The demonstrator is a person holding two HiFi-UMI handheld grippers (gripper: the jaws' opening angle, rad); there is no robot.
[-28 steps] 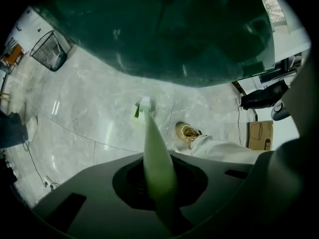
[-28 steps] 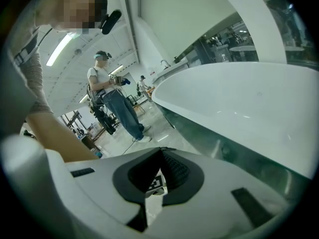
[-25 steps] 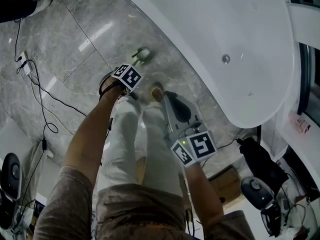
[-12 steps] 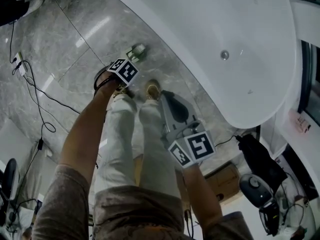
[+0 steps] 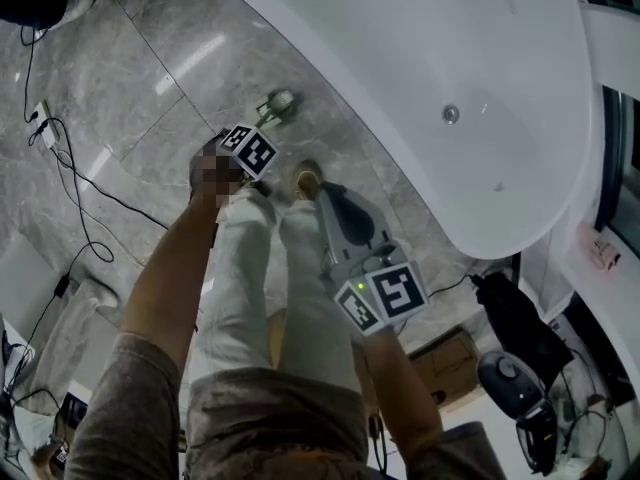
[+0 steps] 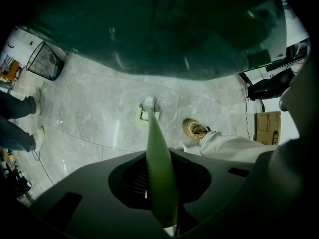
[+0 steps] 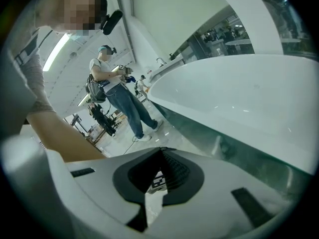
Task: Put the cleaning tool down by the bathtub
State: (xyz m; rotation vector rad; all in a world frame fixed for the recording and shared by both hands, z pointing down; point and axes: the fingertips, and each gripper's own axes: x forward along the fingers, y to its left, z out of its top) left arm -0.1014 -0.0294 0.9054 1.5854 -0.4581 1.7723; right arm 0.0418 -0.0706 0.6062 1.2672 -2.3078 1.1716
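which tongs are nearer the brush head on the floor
Left. The left tongs, jaws just opened further, have the tool's green handle between them, running down to the brush head. The right tongs are farther back, by the person's shoe.

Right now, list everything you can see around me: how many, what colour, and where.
floor: one, grey marble tiles, underfoot.
bathtub: one, white, upper right.
cleaning tool: one, pale green, head on the floor beside the bathtub, handle rising into the left gripper.
cables: several, black, floor at left.
cardboard box: one, brown, lower right.
bystander: one, blue jeans, standing alongside the bathtub.
shoe: one, tan, near the tool's head.
left gripper: one, grey, jaws just been opening, handle between them.
right gripper: one, grey, empty, jaws slightly apart.
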